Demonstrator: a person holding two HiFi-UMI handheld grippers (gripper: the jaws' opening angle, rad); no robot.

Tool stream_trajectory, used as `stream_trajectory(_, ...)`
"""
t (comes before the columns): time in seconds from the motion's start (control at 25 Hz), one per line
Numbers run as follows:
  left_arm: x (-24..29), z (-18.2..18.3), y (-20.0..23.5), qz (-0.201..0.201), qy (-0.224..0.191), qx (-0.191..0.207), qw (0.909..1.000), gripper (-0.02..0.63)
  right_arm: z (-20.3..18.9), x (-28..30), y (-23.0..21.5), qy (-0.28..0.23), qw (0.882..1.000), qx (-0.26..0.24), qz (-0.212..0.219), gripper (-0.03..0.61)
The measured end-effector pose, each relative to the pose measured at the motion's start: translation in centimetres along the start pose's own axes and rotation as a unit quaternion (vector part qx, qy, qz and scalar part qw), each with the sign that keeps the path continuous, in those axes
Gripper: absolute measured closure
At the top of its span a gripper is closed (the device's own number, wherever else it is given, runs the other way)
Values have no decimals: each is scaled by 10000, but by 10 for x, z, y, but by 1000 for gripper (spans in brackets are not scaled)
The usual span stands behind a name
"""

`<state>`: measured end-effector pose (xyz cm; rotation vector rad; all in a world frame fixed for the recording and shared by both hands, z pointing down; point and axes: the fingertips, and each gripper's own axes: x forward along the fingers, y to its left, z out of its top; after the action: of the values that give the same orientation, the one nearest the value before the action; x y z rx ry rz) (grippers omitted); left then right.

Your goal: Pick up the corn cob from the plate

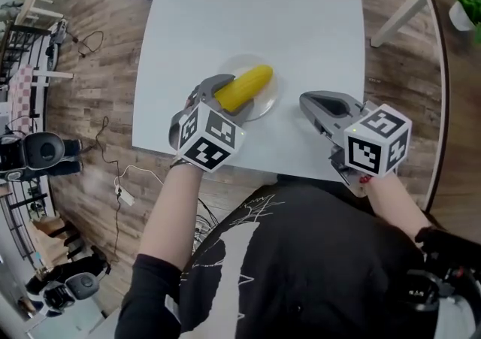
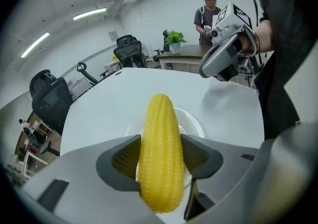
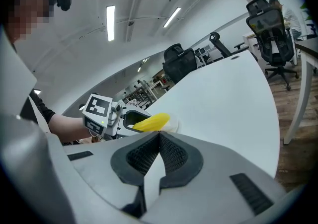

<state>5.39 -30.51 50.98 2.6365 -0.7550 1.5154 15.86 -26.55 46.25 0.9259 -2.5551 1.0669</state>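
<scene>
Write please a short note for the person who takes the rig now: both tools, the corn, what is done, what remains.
Left tool: shut on the corn cob, near one end.
Right tool: shut, empty, to the right of the plate.
The corn cob is over the plate, on the white table.
Done: the grasp. Remaining: lift it clear; whether it touches the plate cannot be told.

A white table point(image 1: 248, 14) stood on wood floor point(image 1: 98, 82); beyond the table were black office chairs point(image 2: 130, 51), a potted plant point(image 2: 174, 38) and a standing person point(image 2: 205, 17).
</scene>
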Motion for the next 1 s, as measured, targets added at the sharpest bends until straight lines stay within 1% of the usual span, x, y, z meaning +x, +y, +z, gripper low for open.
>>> stream_trajectory(0.2,-13,3,-3,129,-436,-504,9977,364,1,-11,18,21,9998,-127,-179,563)
stream_trajectory(0.44,-32,11,0,355,-1055,-1190,9866,364,3,-19,35,-23,9994,-292,-208,563)
stream_trajectory(0.64,-53,27,4,414,-1612,-1770,9700,364,10,-23,45,-23,9989,-419,-188,563)
stream_trajectory(0.84,-77,41,6,446,-2091,-2047,9552,364,14,-25,55,-94,9983,-554,-153,563)
stream_trajectory(1.0,-98,54,7,465,-2546,-2277,9387,364,18,-25,64,-130,9976,-674,-85,563)
